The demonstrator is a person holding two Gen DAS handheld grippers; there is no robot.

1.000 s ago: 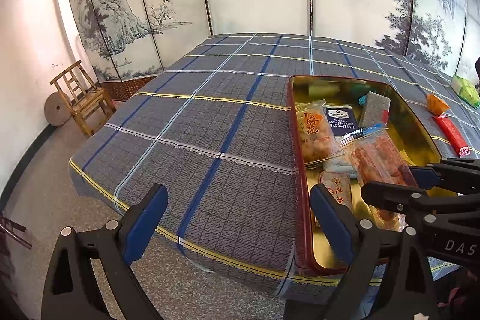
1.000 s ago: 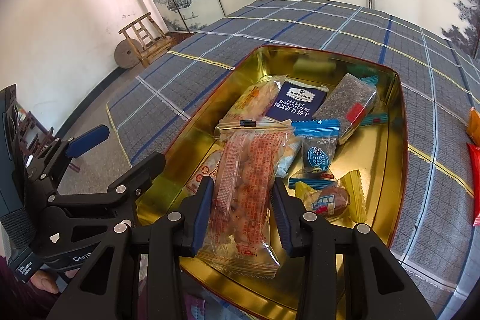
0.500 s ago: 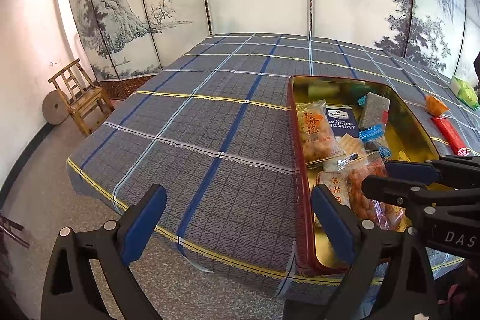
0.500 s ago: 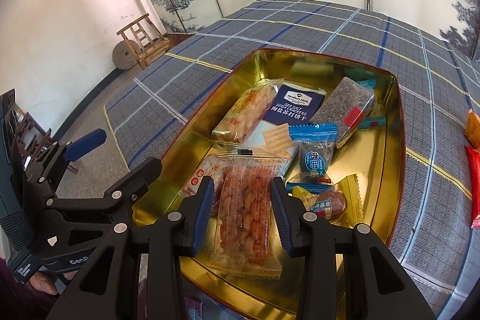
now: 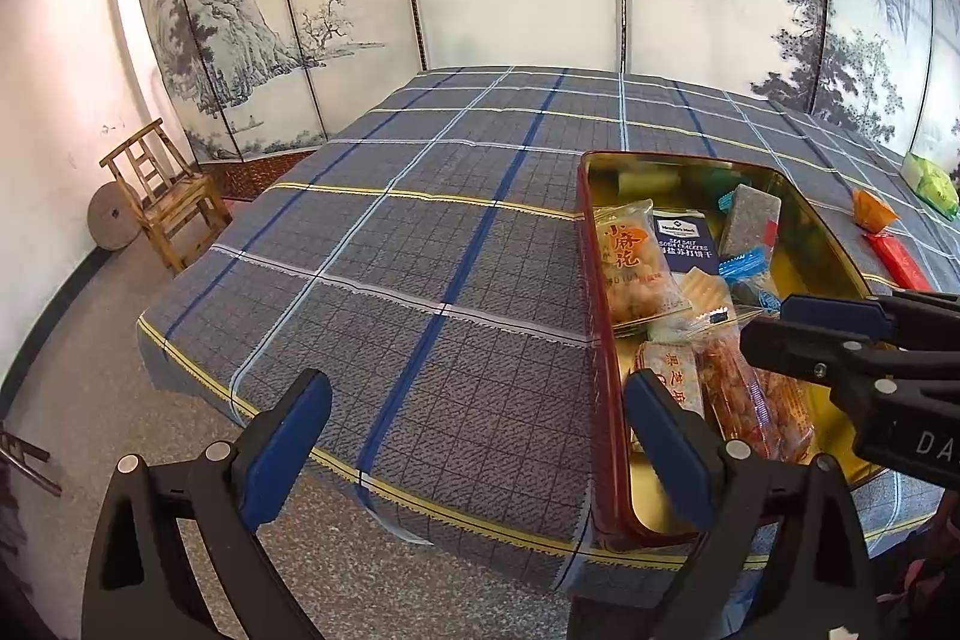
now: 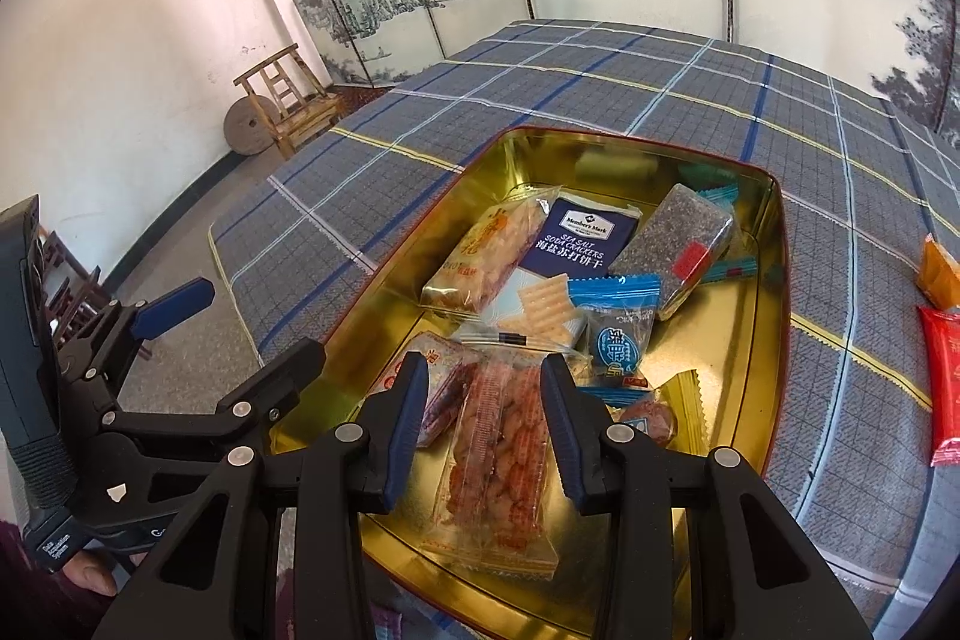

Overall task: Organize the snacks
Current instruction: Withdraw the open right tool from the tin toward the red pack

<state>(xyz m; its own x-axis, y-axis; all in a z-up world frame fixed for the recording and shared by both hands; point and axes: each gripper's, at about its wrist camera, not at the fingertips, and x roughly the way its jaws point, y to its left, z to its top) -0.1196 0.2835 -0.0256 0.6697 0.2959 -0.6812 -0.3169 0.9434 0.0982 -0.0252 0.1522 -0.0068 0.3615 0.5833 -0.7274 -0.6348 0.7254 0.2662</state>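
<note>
A gold tin with a red rim sits on the plaid tablecloth and holds several snack packs. A clear pack of orange-red snacks lies at the tin's near end. My right gripper is open, its blue pads on either side of that pack with a gap. In the left wrist view it hovers over the tin. My left gripper is open and empty above the table's near edge, left of the tin.
Red, orange and green snack packs lie on the cloth right of the tin. A wooden chair and a round stone stand by the left wall. Painted screens stand behind the table.
My right gripper lowered the orange-red pack into the tin's near end, opened and let it go. The left gripper has stayed put.
</note>
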